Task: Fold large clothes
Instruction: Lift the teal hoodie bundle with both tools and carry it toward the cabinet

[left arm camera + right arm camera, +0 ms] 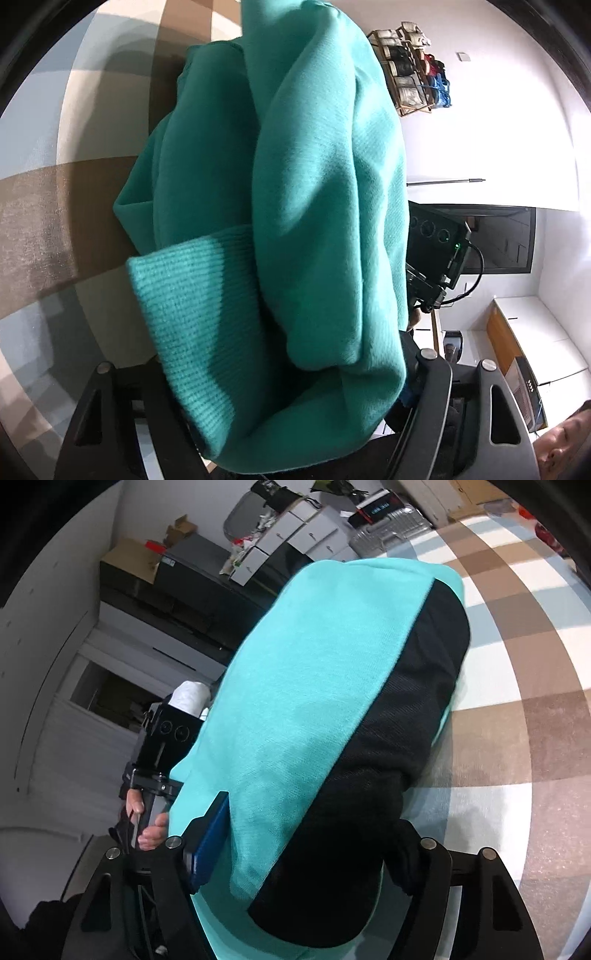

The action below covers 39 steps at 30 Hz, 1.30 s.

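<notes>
Holding: teal sweater (295, 206), bunched, lifted over checked floor (48, 221)
Left gripper (295, 398): jaws pinching sweater
Right gripper (303, 856): jaws pinching sweater

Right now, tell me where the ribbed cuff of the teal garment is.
In the left wrist view, the ribbed cuff hangs low on the left of the teal garment, just above the left gripper, over the checked floor.

Checked brown, white and pale-blue floor covering (517, 686), wooden rack of what look like bundled goods (410, 74), cardboard boxes (129, 559), white boxes (295, 528), silver suitcase (391, 528), white cabinets (546, 332)
</notes>
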Tool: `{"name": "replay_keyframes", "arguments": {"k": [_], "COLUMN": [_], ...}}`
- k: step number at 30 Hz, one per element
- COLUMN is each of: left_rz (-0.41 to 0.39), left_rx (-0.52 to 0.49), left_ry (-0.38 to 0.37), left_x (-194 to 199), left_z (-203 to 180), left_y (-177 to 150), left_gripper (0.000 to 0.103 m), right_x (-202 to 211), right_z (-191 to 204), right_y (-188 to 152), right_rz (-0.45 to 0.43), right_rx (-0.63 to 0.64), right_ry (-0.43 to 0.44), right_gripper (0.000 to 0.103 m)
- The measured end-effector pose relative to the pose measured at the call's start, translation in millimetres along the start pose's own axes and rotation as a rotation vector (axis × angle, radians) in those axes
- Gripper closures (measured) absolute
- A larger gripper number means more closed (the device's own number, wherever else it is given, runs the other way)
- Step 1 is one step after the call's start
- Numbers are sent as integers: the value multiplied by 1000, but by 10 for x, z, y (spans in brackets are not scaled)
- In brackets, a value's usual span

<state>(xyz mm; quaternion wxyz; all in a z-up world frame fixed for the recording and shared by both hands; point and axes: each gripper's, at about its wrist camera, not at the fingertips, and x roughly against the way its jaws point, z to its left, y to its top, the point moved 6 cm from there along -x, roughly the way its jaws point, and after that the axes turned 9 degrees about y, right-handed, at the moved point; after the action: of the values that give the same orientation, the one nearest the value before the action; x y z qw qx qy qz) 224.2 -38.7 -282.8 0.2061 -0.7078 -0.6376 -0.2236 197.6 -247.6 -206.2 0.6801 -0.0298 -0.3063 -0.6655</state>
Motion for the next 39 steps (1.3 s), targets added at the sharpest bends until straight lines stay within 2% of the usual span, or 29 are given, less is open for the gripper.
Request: {"name": "replay_keyframes", "arguments": {"k": [3,5,7,8,9,11,14,20,26,29,35,39], "left_rz": [-8,-11,-18,-21,-31,-42,-49,-94,-164,-223,-374,-484], "left_rx": [15,11,4,0,1,11,-5,-67,-130,-137,-134,-83], "left_ry": [-32,-33,-17,-14,-14,-24,-37,-13,46,58,123,183], "left_x": [42,65,68,119,157,221,313,601,1065,1445,2520,3369], "left_z": [35,12,-19,29,54,62,-6,-292,-591,-718,-857,-797], "left_y": [49,49,51,2,-2,8,-29,-118,-240,-346,-730,-1114], "left_gripper": [29,29,29,29,29,29,29,29,29,29,29,29], "right_x": [-80,-165,-281,-345,-347,-273,-176,-104,-111,-175,-567,-1050], "right_z": [-156,-254,-377,-430,-412,-275,-92,165,650,1061,2016,2705], "right_y": [27,41,41,43,54,99,118,128,324,482,782,872], "right_rz": [9,51,71,64,40,-20,-89,-172,-201,-206,-144,-80], "right_rx": [-66,-125,-209,-246,-232,-167,-125,-128,-6,51,144,185], "right_ry": [13,47,103,139,138,118,133,224,258,280,327,392], "right_gripper": [22,6,0,1,5,24,30,33,33,33,33,33]}}
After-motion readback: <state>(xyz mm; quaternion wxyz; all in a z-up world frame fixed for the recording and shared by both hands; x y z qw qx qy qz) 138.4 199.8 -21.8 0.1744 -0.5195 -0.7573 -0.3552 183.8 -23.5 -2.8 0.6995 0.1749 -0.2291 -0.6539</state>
